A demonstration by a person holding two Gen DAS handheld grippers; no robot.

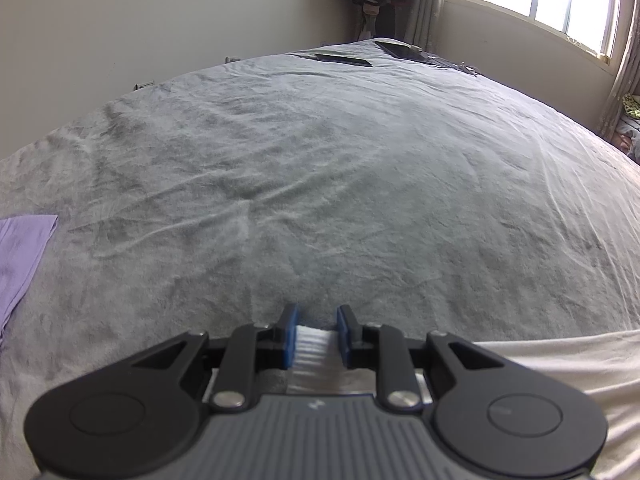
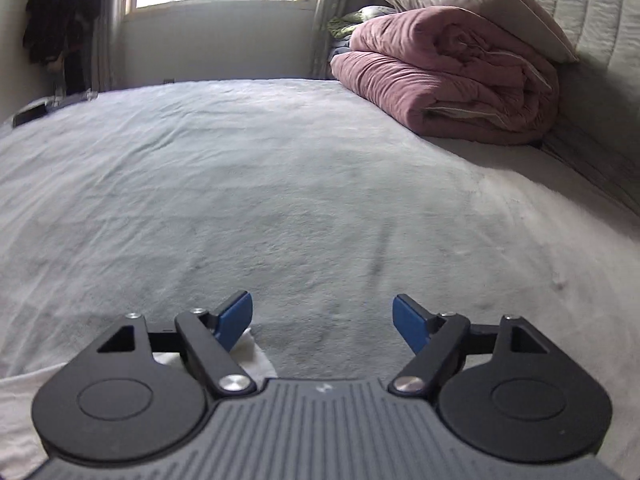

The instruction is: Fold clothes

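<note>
While left view shows purple garment (image 1: 22, 256), right view pink quilt (image 2: 452, 88)

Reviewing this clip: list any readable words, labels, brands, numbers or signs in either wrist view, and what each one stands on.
No readable text in either view.
Left gripper body: a small pale mark, a logo shape rather than letters, not readable.
Right gripper body: the same small mark, not readable.
Dark flat items at the far edge of the bed: no text can be made out.
</note>
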